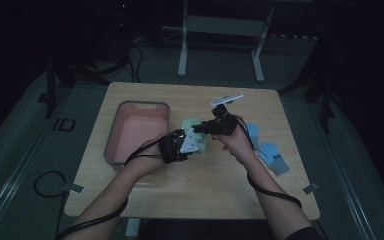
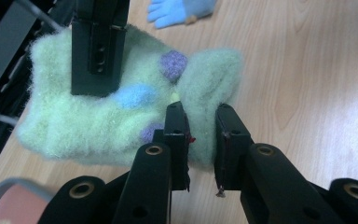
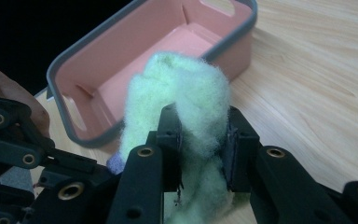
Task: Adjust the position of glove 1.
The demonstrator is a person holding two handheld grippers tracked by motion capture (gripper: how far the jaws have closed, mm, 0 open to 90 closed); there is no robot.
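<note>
Left gripper (image 2: 200,140) first: its two black jaws are clamped on a fold of a fuzzy green sock (image 2: 98,116), the wool bunched tight between the pads. In the left gripper view the sock hangs just over the table (image 2: 307,93), and you can pick out a purple dot and a blue dot on its fluffy side. The other gripper's jaw comes down from the top of that view and bites the sock's far part.

Over to the right gripper (image 3: 203,149): jaws pressed in on a thick tuft of the same sock (image 3: 186,98), green fluff swelling out above the pads and spilling down below them. Both tools have the one sock, each at its own end.

From the high view, the left gripper (image 1: 192,142) and right gripper (image 1: 205,127) meet near the middle of the wooden table (image 1: 190,185), the sock (image 1: 192,124) stretched between them, just right of a pink bin (image 1: 135,132) with a grey rim. The bin sits on the left half of the table, close beside the sock. To the right, near the right forearm, lie blue gloves (image 1: 270,152) flat on the wood, well clear of the grippers. A white strip (image 1: 227,99) lies at the far edge.
</note>
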